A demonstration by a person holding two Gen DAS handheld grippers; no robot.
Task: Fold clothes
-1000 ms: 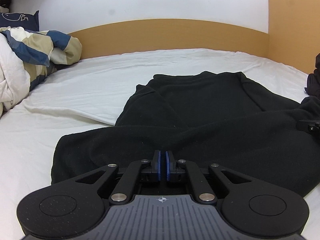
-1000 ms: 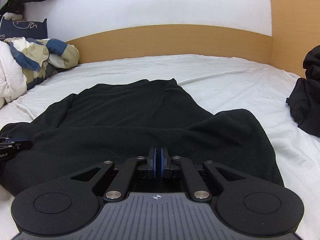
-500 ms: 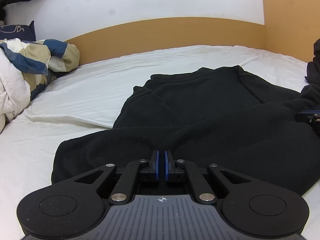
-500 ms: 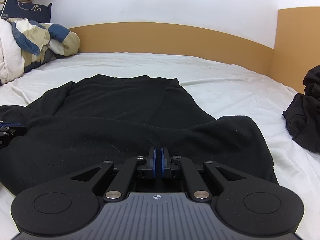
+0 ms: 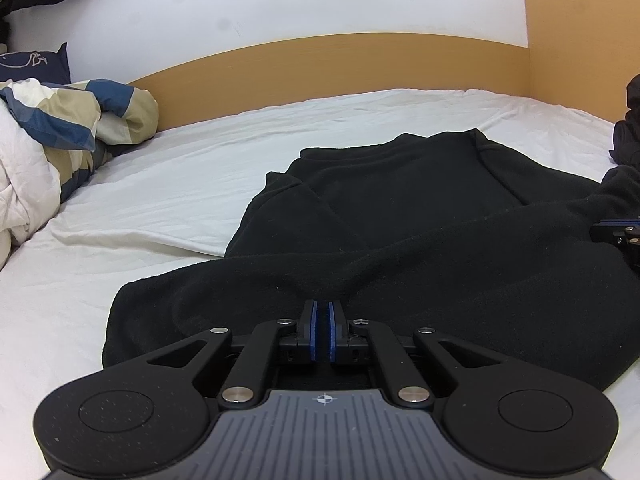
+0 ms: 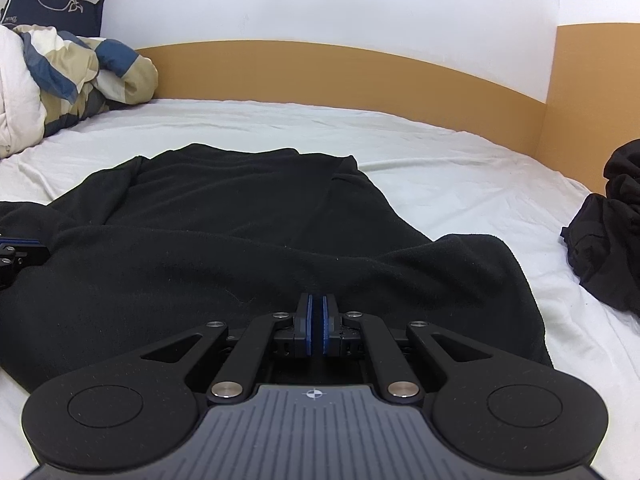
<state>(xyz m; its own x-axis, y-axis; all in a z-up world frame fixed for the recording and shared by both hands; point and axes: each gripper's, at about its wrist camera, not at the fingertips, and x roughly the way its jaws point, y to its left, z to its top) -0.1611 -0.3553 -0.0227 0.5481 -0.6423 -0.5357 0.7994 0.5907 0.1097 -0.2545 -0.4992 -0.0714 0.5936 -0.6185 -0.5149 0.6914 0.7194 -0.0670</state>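
Observation:
A black fleece garment (image 5: 400, 208) (image 6: 224, 224) lies spread across the white bed sheet (image 5: 192, 184). My left gripper (image 5: 321, 312) is shut on the garment's near edge, with the blue pads pinching a fold of fleece. My right gripper (image 6: 316, 308) is likewise shut on the near edge further right. The lifted edge forms a ridge between the two grippers. Each view catches the other gripper at its side: the right gripper (image 5: 618, 236) at the far right, the left gripper (image 6: 16, 256) at the far left.
A rumpled white, beige and blue duvet (image 5: 52, 132) (image 6: 68, 76) and a navy pillow (image 6: 60, 14) sit at the back left. A wooden headboard (image 5: 340, 60) runs behind the bed. Another pile of black clothing (image 6: 608, 232) lies at the right.
Both grippers keep their hold on the fleece edge and have carried it slightly forward and up; the right view has swung a little rightward. The garment's far part stays flat.

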